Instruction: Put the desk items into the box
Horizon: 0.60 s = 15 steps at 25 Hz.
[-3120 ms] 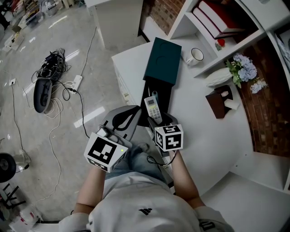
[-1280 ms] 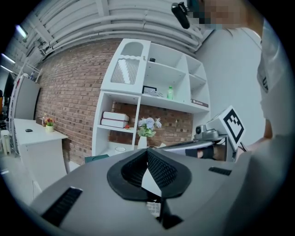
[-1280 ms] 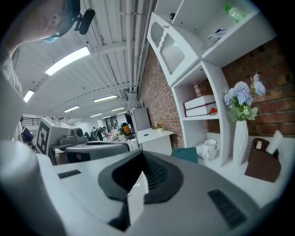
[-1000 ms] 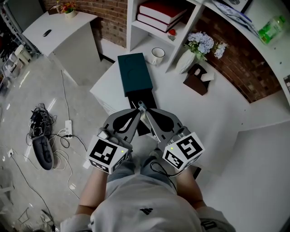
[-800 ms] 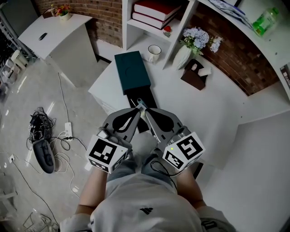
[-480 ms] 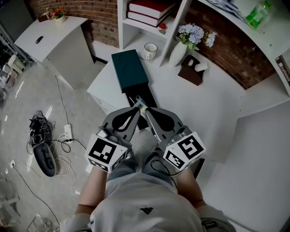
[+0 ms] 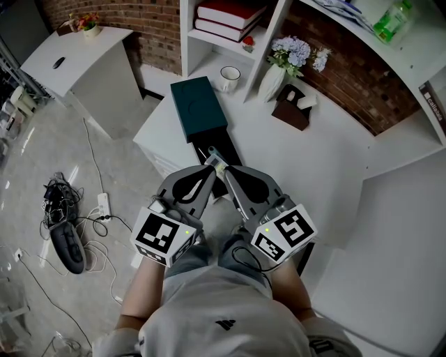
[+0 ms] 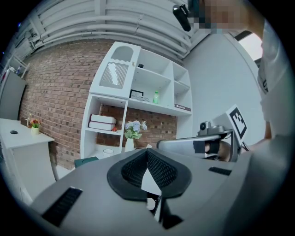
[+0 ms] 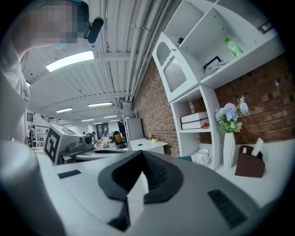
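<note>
Your left gripper (image 7: 210,166) and right gripper (image 7: 225,168) are both pinched shut and empty, tips side by side at the near edge of the white desk (image 7: 306,160). The black box (image 7: 221,148) sits just beyond them, teal lid (image 7: 198,108) at its far end.

box (image 7: 198,108) on desk (image 7: 313,160) | mug (image 7: 228,74) behind box | vase (image 7: 270,82) right of mug

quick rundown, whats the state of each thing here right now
left gripper: shut, empty
right gripper: shut, empty
box: open, black tray slid out
mug: upright
vase: upright, holding flowers
books: stacked flat on shelf
</note>
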Each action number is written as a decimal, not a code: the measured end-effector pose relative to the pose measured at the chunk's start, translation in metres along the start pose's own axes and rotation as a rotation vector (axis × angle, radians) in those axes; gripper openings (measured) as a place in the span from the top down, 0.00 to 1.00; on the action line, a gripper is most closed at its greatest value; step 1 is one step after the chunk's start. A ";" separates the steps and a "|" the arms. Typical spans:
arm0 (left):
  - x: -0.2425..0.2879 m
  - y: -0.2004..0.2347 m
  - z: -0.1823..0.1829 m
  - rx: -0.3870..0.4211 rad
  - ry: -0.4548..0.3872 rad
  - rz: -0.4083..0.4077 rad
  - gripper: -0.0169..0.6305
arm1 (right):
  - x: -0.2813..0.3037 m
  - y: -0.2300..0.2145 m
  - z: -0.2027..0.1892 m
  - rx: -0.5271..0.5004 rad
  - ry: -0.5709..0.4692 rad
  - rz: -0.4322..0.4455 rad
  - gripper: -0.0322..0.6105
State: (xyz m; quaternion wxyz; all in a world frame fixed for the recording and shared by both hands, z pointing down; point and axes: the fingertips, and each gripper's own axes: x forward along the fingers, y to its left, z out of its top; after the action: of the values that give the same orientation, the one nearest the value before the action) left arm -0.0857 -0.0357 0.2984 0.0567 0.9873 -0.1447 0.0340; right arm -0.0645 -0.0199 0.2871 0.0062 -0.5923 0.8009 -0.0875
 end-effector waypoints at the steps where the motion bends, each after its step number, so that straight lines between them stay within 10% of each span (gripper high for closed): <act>1: 0.000 0.000 0.000 -0.001 0.000 0.000 0.95 | 0.000 0.001 0.000 0.001 0.000 0.000 0.94; 15: -0.007 0.000 -0.005 -0.005 0.004 -0.012 0.95 | 0.000 0.007 -0.008 0.005 0.007 -0.013 0.94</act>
State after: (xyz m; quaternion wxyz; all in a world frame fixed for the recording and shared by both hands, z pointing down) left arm -0.0925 -0.0331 0.3029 0.0597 0.9879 -0.1390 0.0354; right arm -0.0719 -0.0172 0.2935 0.0041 -0.5973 0.7968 -0.0915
